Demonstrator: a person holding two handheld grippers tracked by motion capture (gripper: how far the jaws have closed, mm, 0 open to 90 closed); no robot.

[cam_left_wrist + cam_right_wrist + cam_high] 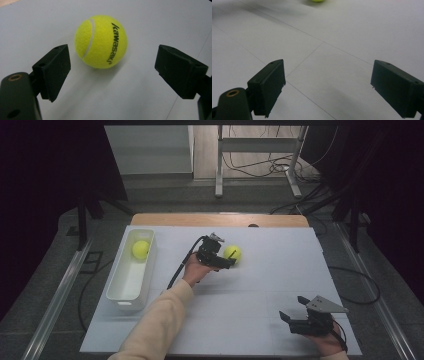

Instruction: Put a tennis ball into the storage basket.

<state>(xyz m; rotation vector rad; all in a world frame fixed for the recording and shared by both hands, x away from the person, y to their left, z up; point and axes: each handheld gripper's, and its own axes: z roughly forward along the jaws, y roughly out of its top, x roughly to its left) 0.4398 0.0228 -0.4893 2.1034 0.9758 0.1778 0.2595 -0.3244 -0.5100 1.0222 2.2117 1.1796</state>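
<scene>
**Left tongs open at the loose ball, right tongs open near the edge**

I see the left gripper [226, 261] reaching over the middle of the white table [260, 320], with its tips just beside the tennis ball [232, 252] that lies free on the surface. In the left gripper view the ball [101, 41] sits on the table a little beyond the two black pads [55, 70], more to the left one, and a gap of table shows on each side of it. So the jaws stand wide apart there and they hold nothing; the pads do not touch the ball. On the ball I can read a dark printed word and one white seam.

A second tennis ball [140, 249] lies in the far end of the white bin [120, 296], which stands at the left side of the table, well apart from the free ball.

The right gripper [295, 311] I hold at the near right corner. In the right gripper view its jaws are also spread wide over bare table and they grip nothing; a slice of the yellow ball [317, 0] shows at the far edge of that view
</scene>
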